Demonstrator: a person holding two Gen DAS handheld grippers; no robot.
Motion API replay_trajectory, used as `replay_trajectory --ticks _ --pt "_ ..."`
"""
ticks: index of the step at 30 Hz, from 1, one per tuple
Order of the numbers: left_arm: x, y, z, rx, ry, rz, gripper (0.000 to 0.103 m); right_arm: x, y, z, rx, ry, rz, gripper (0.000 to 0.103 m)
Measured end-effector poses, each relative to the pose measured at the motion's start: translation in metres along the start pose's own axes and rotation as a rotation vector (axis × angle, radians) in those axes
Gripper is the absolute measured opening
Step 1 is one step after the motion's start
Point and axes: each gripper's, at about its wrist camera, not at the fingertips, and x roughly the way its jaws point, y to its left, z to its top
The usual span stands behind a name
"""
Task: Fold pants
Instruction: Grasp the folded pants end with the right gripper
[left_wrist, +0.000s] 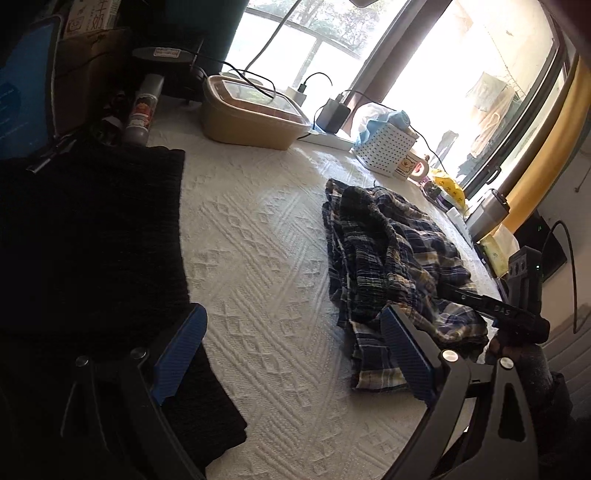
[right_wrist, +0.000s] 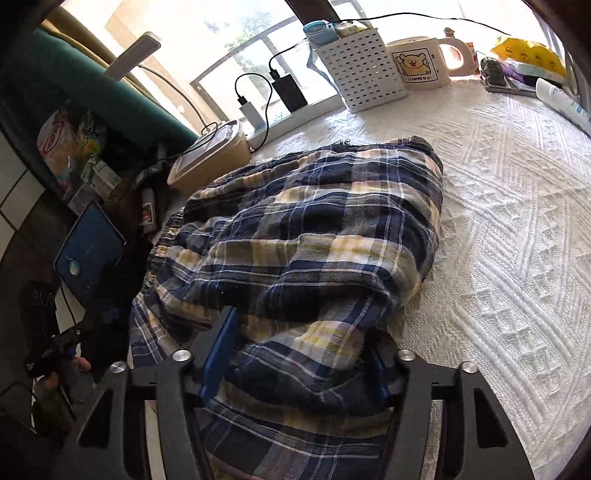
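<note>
Pants (right_wrist: 306, 229) on the bedspread (right_wrist: 509, 229).
Basket (right_wrist: 360, 72) and mug (right_wrist: 421, 64) sit far behind; lidded box (right_wrist: 210, 162) far left.

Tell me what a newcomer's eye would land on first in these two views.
First, the crumpled plaid pants in navy, cream and yellow, bunched on the white textured bedspread. The right gripper has a fold of that fabric between its blue pads. In the left wrist view the left gripper stands wide open over the bedspread, beside a black knitted cloth; behind them a bright window backs a white perforated basket and a bear mug.
</note>
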Motion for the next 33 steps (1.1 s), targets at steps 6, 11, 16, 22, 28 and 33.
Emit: replay_trajectory --ticks 6,11,16,22,28,33 --pt "0.025 -0.014 0.008 0.014 0.034 -0.059 0.095 -0.004 -0.002 0.004 -0.029 0.041 -0.084 0.013" --pt "0.036 -0.021 0.017 0.01 0.036 -0.114 0.095 -0.007 0.0 0.008 -0.054 0.04 -0.146 0.011" --pt "0.047 -0.031 0.022 0.03 0.051 -0.146 0.095 -0.012 0.003 0.012 -0.101 0.022 -0.218 0.01" --pt "0.064 -0.042 0.027 0.005 0.084 -0.211 0.094 -0.016 -0.01 0.016 -0.113 0.018 -0.24 0.01" --pt "0.082 -0.064 0.025 0.006 0.155 -0.224 0.093 -0.017 -0.019 0.016 -0.118 0.026 -0.202 0.01" --pt "0.09 -0.069 0.024 -0.027 0.174 -0.179 0.091 -0.018 -0.02 0.013 -0.135 0.019 -0.177 0.01"
